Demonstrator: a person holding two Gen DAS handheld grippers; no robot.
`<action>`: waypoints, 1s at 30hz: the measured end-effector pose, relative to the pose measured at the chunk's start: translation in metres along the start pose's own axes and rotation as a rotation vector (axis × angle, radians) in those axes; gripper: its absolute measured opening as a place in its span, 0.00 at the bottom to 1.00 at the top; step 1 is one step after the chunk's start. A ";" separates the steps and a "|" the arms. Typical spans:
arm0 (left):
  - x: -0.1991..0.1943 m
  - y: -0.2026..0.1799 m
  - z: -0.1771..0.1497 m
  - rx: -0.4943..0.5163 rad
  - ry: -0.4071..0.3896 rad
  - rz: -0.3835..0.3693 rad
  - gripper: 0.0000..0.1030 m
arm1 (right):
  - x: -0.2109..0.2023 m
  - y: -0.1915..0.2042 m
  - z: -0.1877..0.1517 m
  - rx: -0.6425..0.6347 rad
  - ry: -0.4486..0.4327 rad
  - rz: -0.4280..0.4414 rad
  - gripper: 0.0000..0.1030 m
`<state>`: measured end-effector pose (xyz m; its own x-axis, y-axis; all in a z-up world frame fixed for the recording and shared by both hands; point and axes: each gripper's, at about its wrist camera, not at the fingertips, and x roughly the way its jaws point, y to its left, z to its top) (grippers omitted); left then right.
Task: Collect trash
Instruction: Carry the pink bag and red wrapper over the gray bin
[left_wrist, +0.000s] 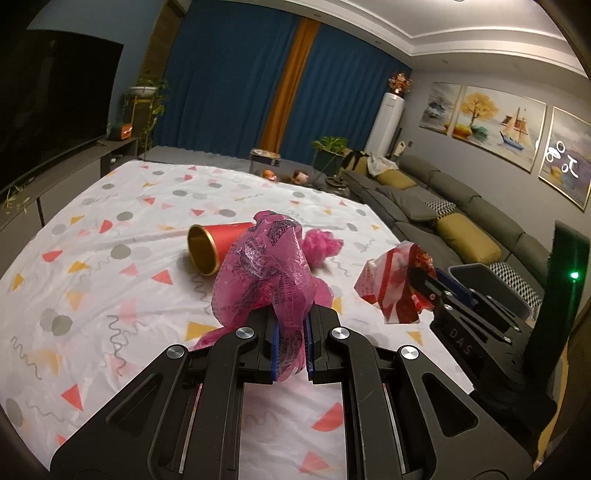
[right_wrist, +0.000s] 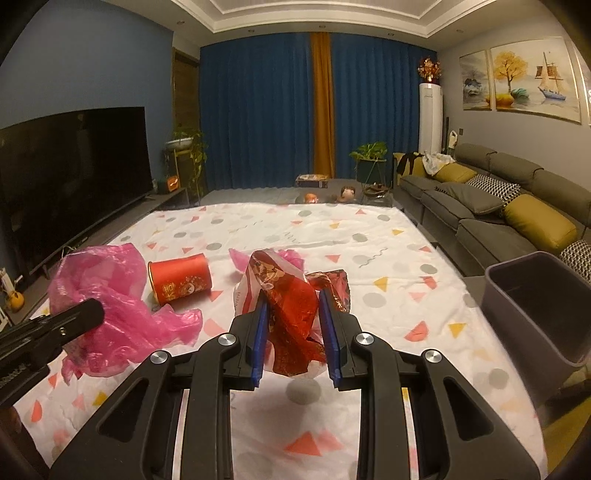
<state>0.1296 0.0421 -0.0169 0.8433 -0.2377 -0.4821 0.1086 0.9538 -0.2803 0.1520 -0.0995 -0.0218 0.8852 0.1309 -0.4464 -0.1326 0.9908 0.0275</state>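
My left gripper (left_wrist: 291, 325) is shut on a crumpled pink plastic bag (left_wrist: 266, 266), held up off the patterned white sheet (left_wrist: 110, 221). In the right wrist view that bag (right_wrist: 110, 295) hangs at the left from the left gripper (right_wrist: 88, 310). My right gripper (right_wrist: 293, 295) is shut on a red and white printed wrapper (right_wrist: 280, 273), also lifted; the left wrist view shows the wrapper (left_wrist: 388, 284) in the right gripper (left_wrist: 424, 284). A red paper cup (right_wrist: 181, 280) with a gold rim lies on its side on the sheet. A small pink crumple (left_wrist: 321, 245) lies beyond it.
A grey bin (right_wrist: 535, 317) stands open at the sheet's right edge, beside the right gripper. A grey sofa (right_wrist: 498, 206) with yellow cushions runs along the right. A large dark TV (right_wrist: 74, 177) stands on the left. Potted plants and toys sit past the far edge.
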 end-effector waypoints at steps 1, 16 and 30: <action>0.000 -0.003 0.000 0.005 0.000 -0.002 0.09 | -0.003 -0.002 0.000 0.002 -0.005 -0.002 0.27; 0.013 -0.058 -0.003 0.100 0.009 -0.044 0.09 | -0.033 -0.055 -0.002 0.055 -0.050 -0.062 0.27; 0.035 -0.127 -0.006 0.200 0.027 -0.130 0.09 | -0.052 -0.109 -0.004 0.097 -0.078 -0.154 0.27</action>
<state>0.1417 -0.0886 -0.0034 0.8015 -0.3632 -0.4751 0.3196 0.9316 -0.1731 0.1187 -0.2146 -0.0049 0.9242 -0.0244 -0.3812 0.0477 0.9975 0.0516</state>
